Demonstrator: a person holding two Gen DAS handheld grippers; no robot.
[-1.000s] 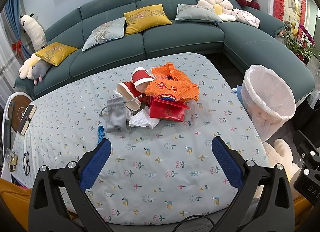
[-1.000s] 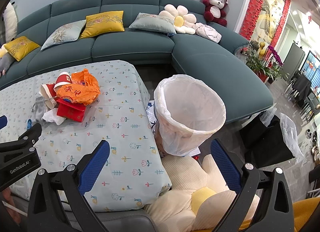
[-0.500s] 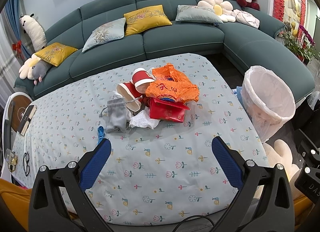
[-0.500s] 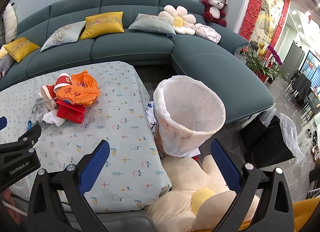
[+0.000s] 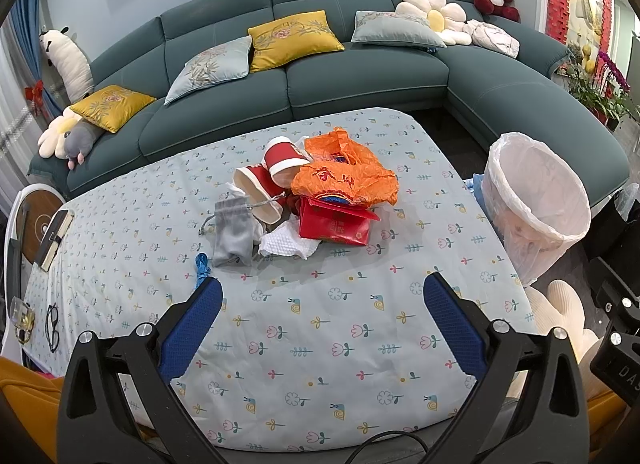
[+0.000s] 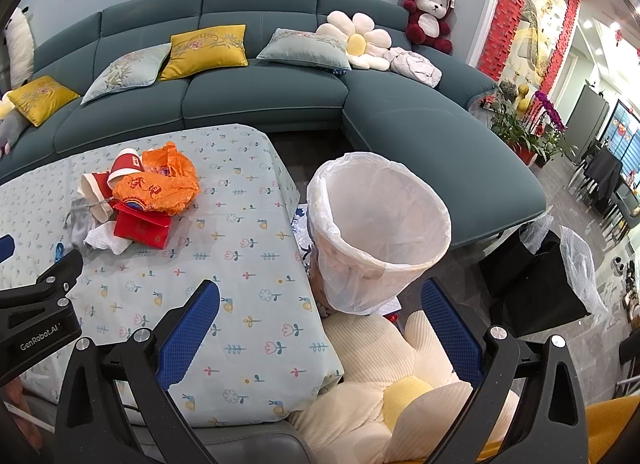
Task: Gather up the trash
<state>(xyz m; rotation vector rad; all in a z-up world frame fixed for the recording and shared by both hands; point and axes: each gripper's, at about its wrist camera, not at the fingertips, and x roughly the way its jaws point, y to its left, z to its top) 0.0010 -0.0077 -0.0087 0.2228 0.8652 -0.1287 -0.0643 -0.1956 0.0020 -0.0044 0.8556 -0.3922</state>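
Observation:
A trash pile lies mid-table: an orange plastic bag (image 5: 346,180), two red paper cups (image 5: 282,160), a red box (image 5: 334,224), a white tissue (image 5: 288,244), a grey pouch (image 5: 234,234) and a blue scrap (image 5: 201,266). The pile also shows in the right wrist view, with the orange bag (image 6: 160,188) on top. A bin with a white liner (image 6: 378,224) stands off the table's right edge. My left gripper (image 5: 322,296) is open and empty, near the table's front, short of the pile. My right gripper (image 6: 320,300) is open and empty, just in front of the bin.
The table (image 5: 320,344) has a flowered cloth. A teal sofa (image 5: 320,76) with cushions curves behind. A cream flower cushion (image 6: 384,396) lies below the bin. Glasses (image 5: 51,326) and a notebook (image 5: 54,238) lie at the table's left edge. Black bags (image 6: 532,280) stand at right.
Both views have shifted very slightly; the scene sits a little lower in frame. Nothing was grasped or released.

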